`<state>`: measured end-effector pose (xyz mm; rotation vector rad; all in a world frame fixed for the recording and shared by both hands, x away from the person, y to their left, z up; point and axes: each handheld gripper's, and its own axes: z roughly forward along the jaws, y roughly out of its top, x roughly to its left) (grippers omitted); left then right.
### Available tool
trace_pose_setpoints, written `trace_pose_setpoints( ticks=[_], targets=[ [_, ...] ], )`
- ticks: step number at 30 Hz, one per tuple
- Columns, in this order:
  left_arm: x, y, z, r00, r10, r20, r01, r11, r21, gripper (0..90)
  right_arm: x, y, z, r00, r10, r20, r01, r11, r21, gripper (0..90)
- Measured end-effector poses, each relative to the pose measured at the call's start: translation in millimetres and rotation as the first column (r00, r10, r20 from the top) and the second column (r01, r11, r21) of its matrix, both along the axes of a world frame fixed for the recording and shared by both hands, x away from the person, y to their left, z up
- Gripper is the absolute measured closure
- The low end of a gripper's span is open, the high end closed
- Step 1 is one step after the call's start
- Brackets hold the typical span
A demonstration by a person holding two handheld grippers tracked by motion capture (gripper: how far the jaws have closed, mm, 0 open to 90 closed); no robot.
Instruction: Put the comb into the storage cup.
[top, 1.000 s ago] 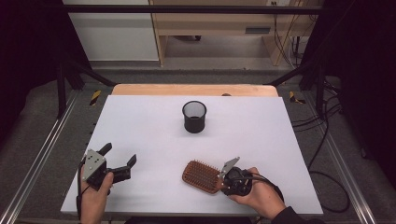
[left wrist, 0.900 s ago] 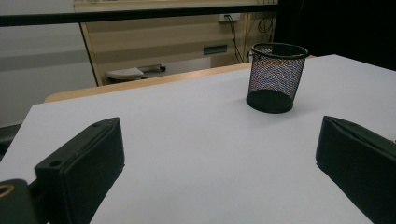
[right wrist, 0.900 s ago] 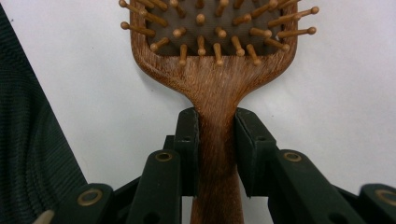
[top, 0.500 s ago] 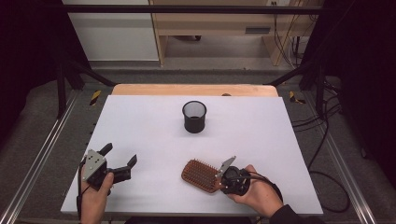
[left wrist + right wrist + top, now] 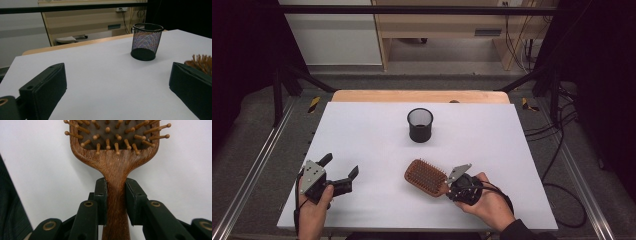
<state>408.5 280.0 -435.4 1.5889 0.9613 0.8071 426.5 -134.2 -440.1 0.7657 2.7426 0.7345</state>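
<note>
1. Gripping the wooden hairbrush [image 5: 426, 177] by its handle, the right gripper [image 5: 451, 186] has its jaws pressed on the neck, low and right of centre in the high view; bristles face up.
2. Idling at lower left, the left gripper [image 5: 340, 172] stands wide open with nothing between its jaws.
3. Grasp looks made; lifting comes next, probably toward the black mesh cup [image 5: 420, 125] at centre frame, which calls for a firm hold as the brush tips upright.

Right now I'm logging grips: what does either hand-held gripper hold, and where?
The right hand-held gripper clamps the hairbrush by its handle; the left holds nothing.
</note>
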Motion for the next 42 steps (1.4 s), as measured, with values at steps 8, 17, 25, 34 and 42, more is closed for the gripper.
trace_pose_setpoints(
  ticks=[8, 17, 25, 34, 42],
  targets=[
    [-1.7, -2.6, 0.7, 1.0, -0.008, 0.004, 0.008, 1.0, 0.005, 1.7, 13.0, -13.7, 14.9, 0.9885, -0.105, 0.109, 0.088, 0.984, 0.153, 73.0],
    [-1.7, -4.8, 0.1, 0.9998, -0.017, 0.002, 0.017, 0.9999, 0.0, 1.8, 24.2, -20.4, 20.1, 0.98, -0.145, 0.136, 0.094, 0.94, 0.327, 73.1],
    [-1.3, -13.1, -0.1, 0.999, -0.045, 0.0, 0.045, 0.999, 0.008, 1.8, 33.7, -19.5, 14.2, 0.9765, -0.167, 0.137, 0.099, 0.91, 0.403, 73.1],
    [-1.5, -23.0, 0.6, 0.9971, -0.076, 0.004, 0.075, 0.9967, 0.031, 1.8, 35.0, -15.4, 10.9, 0.9704, -0.184, 0.156, 0.101, 0.896, 0.431, 73.1],
    [-3.8, -32.7, 0.1, 0.9939, -0.11, 0.001, 0.11, 0.9933, 0.034, 1.9, 32.5, -16.5, 10.3, 0.9657, -0.197, 0.17, 0.102, 0.889, 0.447, 73.1]
  ],
)
